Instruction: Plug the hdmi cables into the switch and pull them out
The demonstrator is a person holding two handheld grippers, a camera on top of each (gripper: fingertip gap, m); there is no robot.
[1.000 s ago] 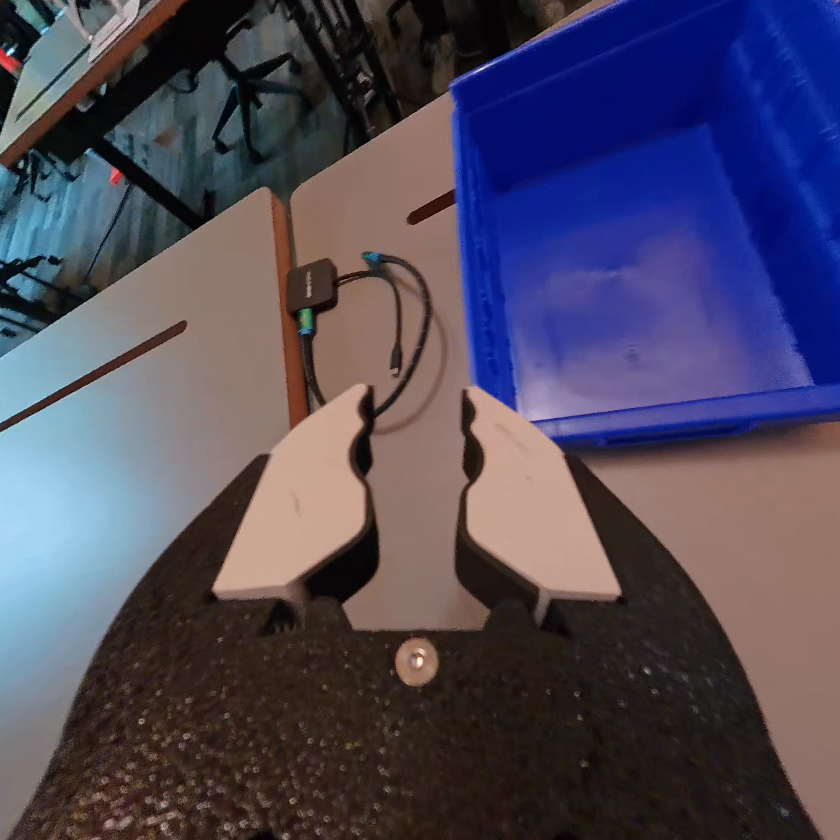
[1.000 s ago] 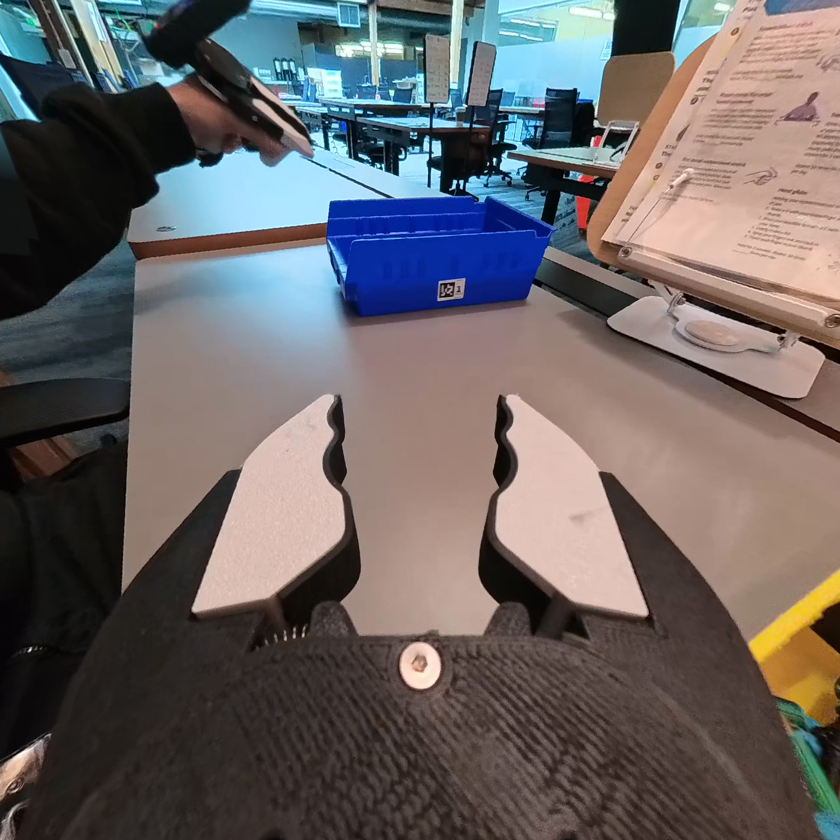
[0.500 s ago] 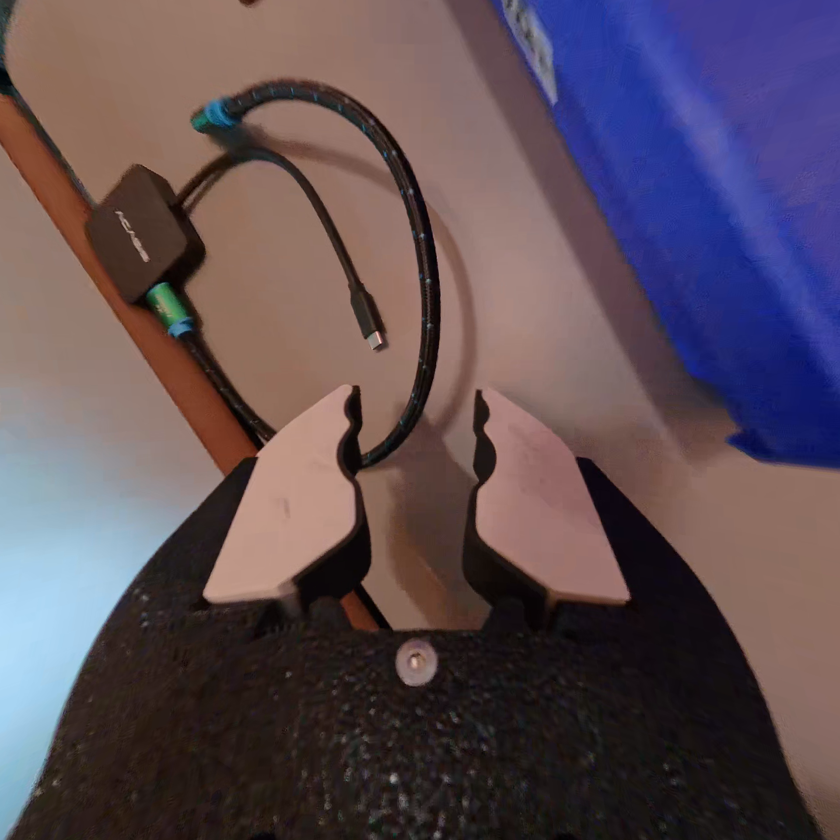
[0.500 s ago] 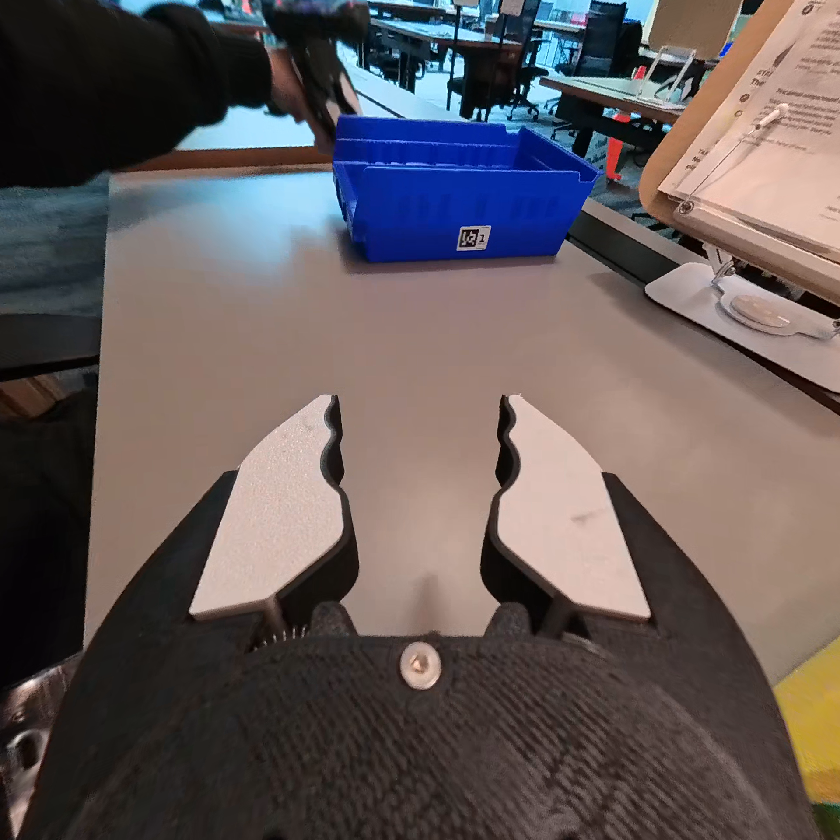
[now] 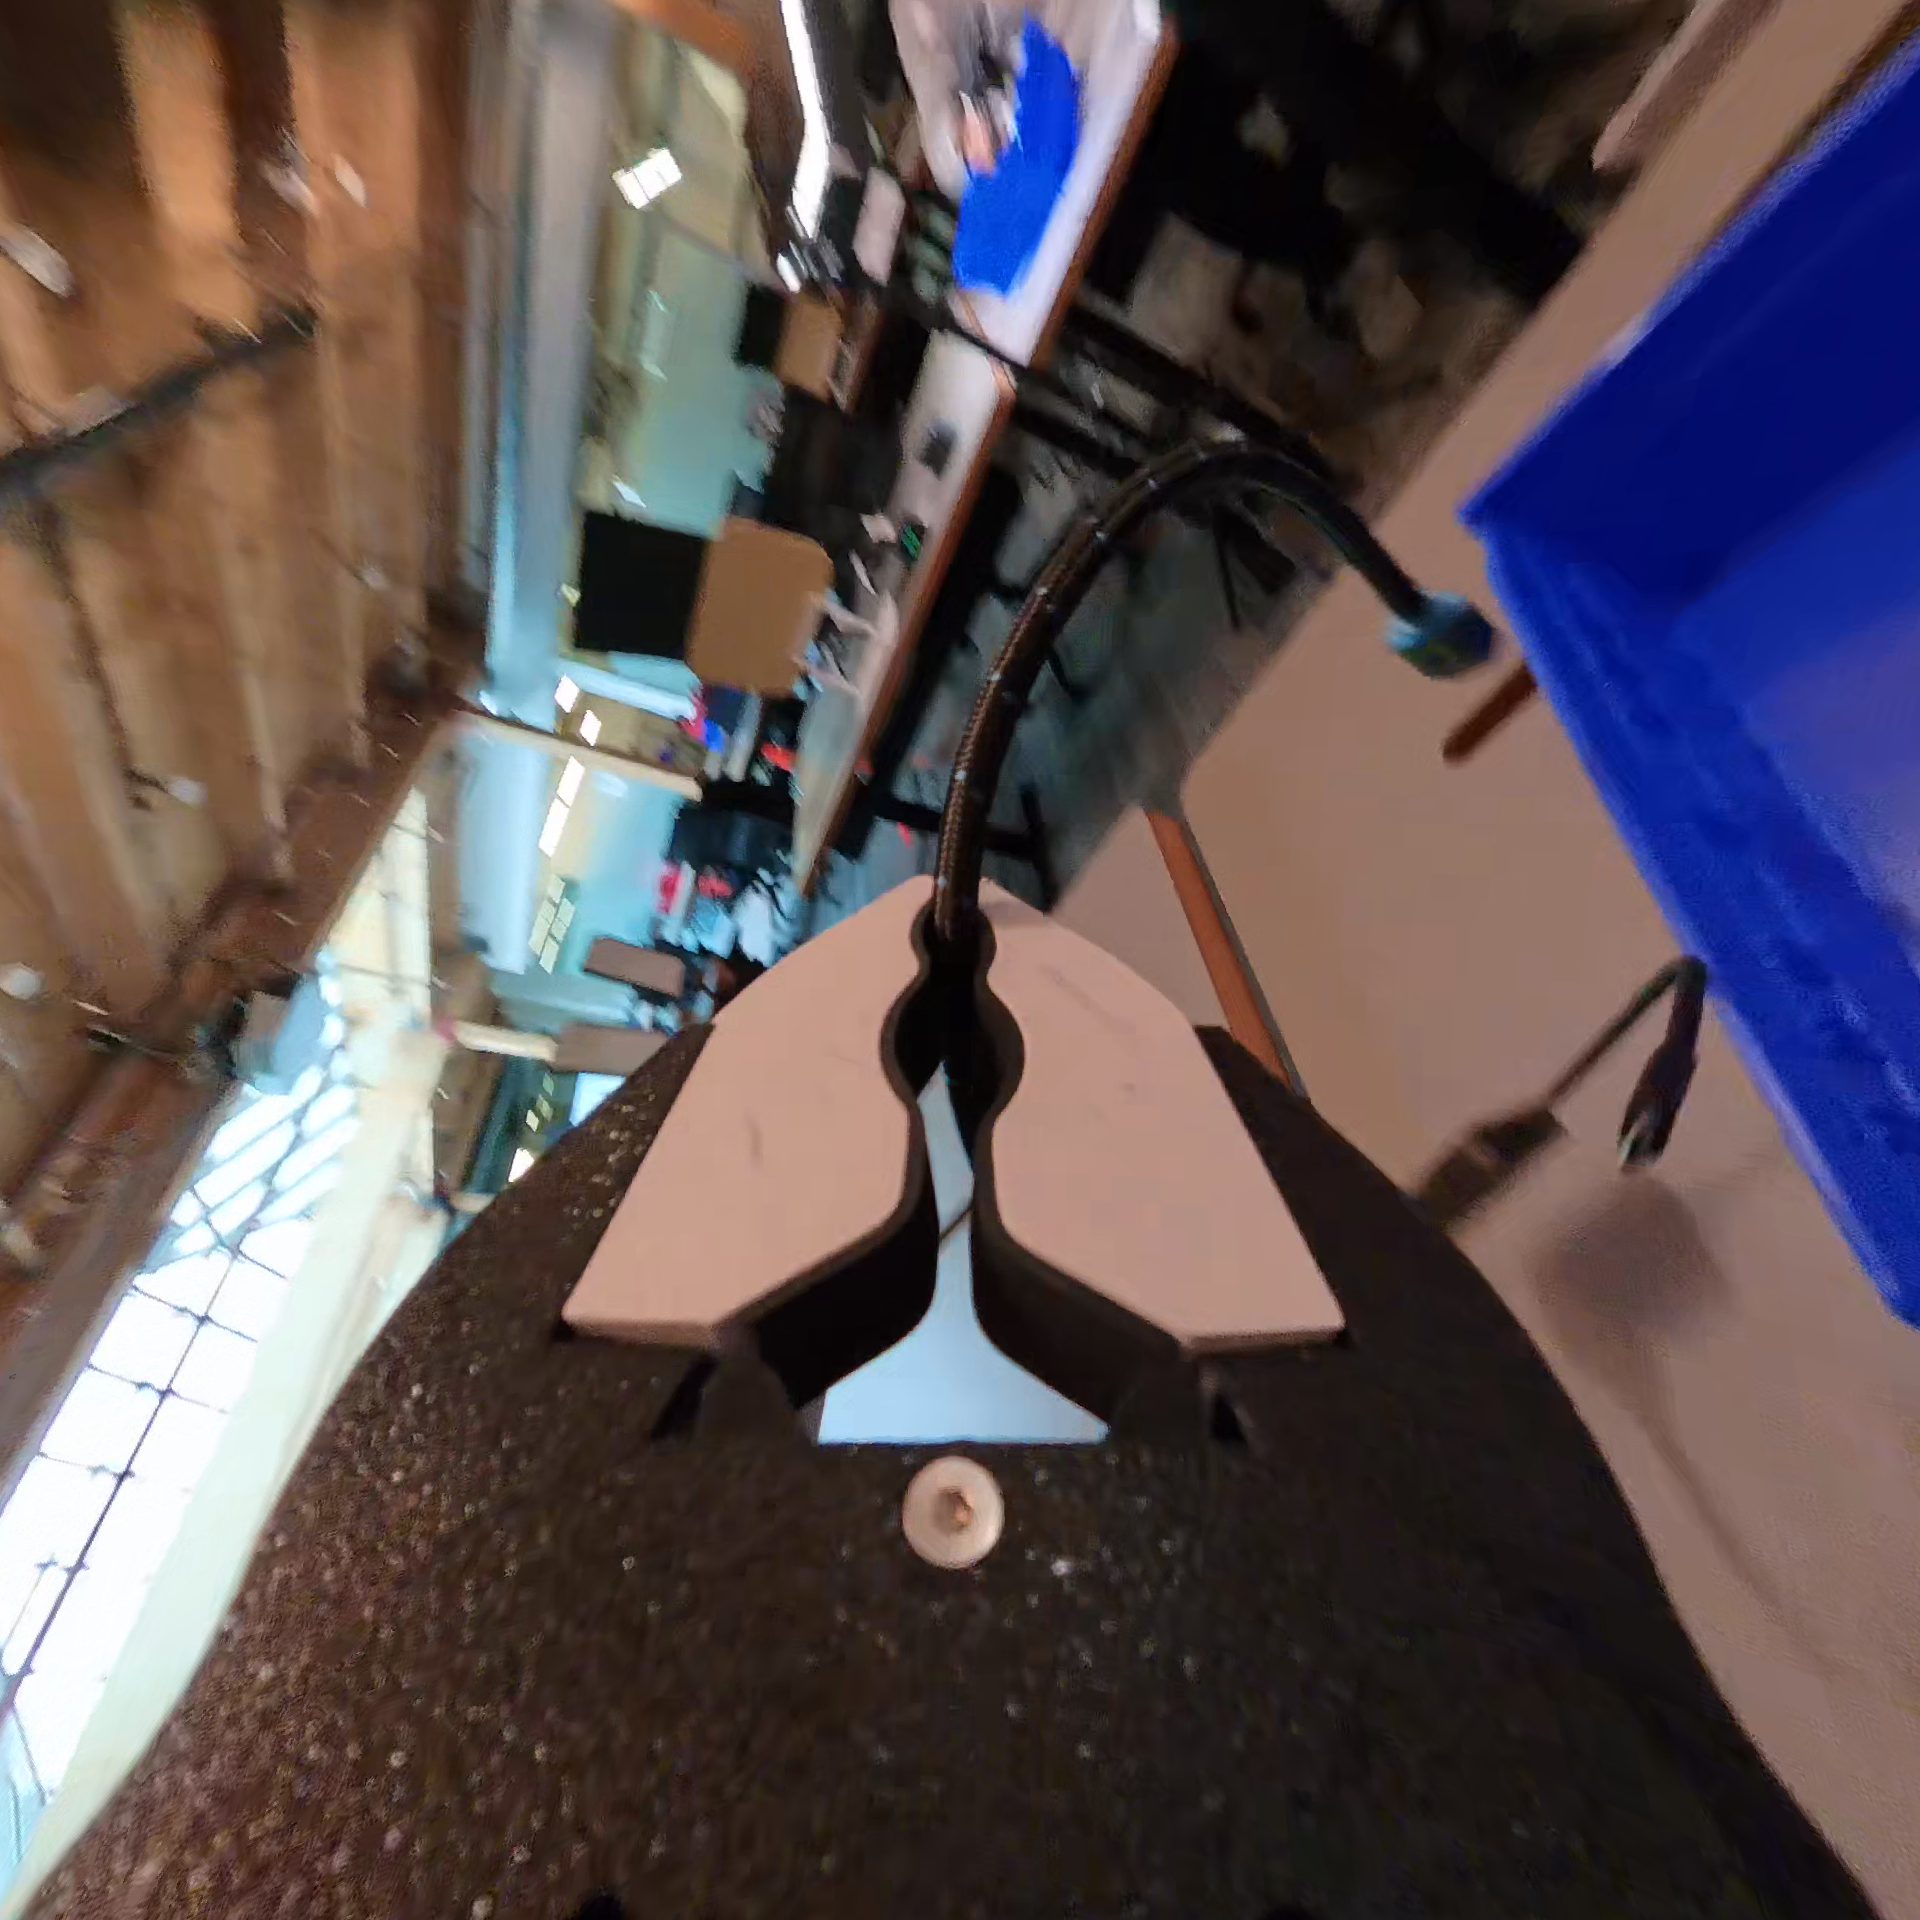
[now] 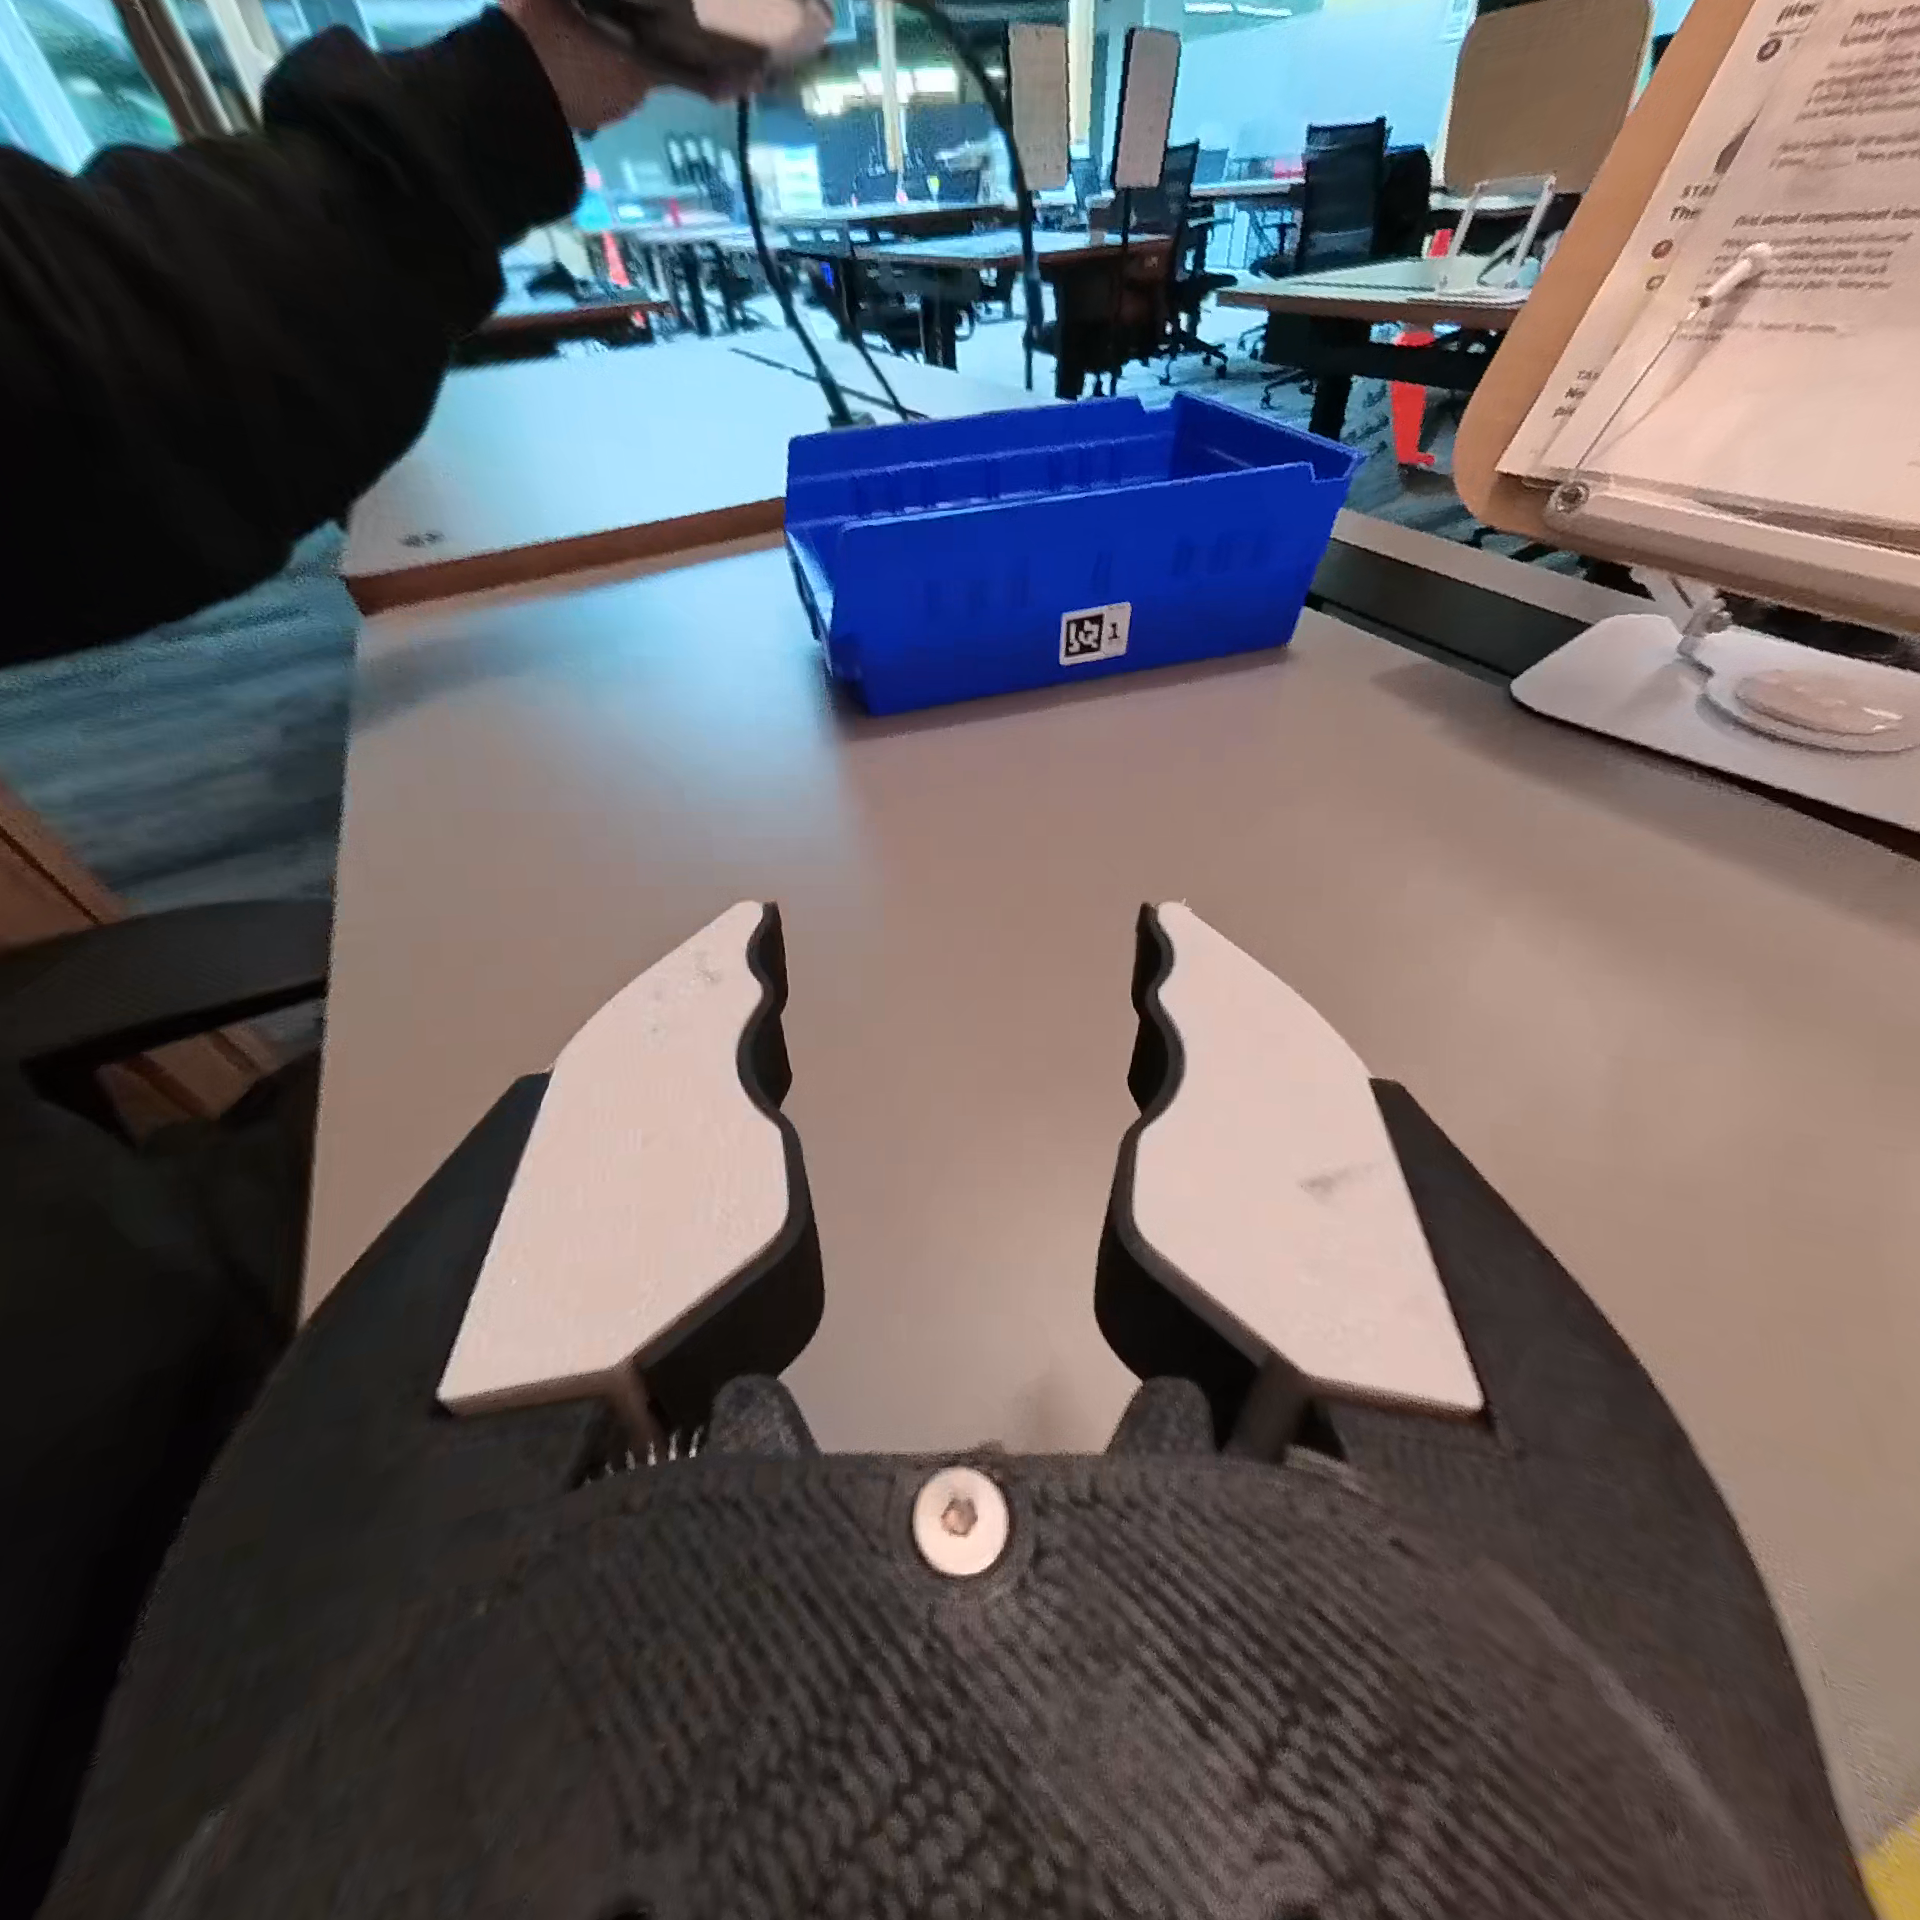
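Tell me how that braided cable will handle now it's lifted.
Probably springy, not limp: the braided cable arches from the left gripper without sagging. Its blue plug will likely swing. The pinch looks narrow, so it may slip.

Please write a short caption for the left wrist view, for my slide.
Left gripper, jaws shut on the braided cable, lifts it beside the blue bin.

Blue bin (image 6: 1060, 561), paper stand (image 6: 1704, 665)
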